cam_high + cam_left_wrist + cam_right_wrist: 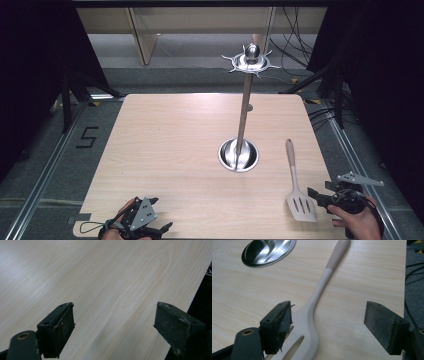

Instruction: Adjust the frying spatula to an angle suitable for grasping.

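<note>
A pale slotted spatula (296, 186) lies flat on the wooden table (175, 150) at the right, handle pointing away. My right gripper (314, 196) hovers at the near right, just beside the spatula's blade, jaws wide open. In the right gripper view the spatula's (312, 312) blade lies by the left jaw and the neck runs up between the jaws, untouched. A metal utensil stand (243, 107) with a round base (238, 155) and a hooked crown rises mid-table. My left gripper (155, 231) rests at the near left edge, open over bare wood (105, 290).
The stand's shiny base (268, 252) lies up-left of the spatula in the right gripper view. Dark floor, metal rails and cables (325, 115) surround the table. The table's right edge (405, 277) runs close to my right gripper.
</note>
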The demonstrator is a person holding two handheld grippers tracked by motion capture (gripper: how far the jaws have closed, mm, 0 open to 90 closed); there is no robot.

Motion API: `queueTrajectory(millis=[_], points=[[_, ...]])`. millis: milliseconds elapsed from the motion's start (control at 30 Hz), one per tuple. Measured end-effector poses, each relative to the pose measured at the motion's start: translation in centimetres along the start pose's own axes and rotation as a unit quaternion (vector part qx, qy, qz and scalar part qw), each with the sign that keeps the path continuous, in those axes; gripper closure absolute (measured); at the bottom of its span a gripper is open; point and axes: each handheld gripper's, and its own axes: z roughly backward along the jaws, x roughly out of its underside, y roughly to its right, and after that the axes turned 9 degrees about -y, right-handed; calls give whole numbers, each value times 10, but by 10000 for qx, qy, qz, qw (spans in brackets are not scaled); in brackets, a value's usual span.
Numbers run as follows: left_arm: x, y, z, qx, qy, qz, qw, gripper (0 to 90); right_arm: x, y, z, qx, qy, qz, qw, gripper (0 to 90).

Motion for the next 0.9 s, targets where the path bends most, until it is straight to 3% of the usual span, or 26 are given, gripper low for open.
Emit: queueTrajectory(millis=[167,267,433,467,500,567,667,733,900], points=[[0,0,0,1,6,23,10000,154,-5,0,-1,12,-33,120,9999,221],[0,-1,0,32,-2,7,10000,154,-9,-2,-1,-7,-86,23,10000,217],[0,0,0,16,4,22,10000,154,-18,-4,-2,3,-90,112,9999,211],[0,0,0,14,14,25,10000,154,-20,-2,-3,68,-36,304,9995,210],[0,1,-1,25,124,94,9999,154,-22,-5,-2,15,-100,128,9999,209],[0,1,-1,33,121,96,9999,154,-26,-7,-2,25,-108,126,9999,210],[0,1,-1,35,121,100,9999,154,-32,-5,-4,105,-76,376,9992,218],[0,1,-2,88,129,124,9998,154,-35,-9,-4,113,-167,289,9994,221],[0,0,-1,34,94,78,9999,154,-42,-9,-5,186,-187,377,9989,235]])
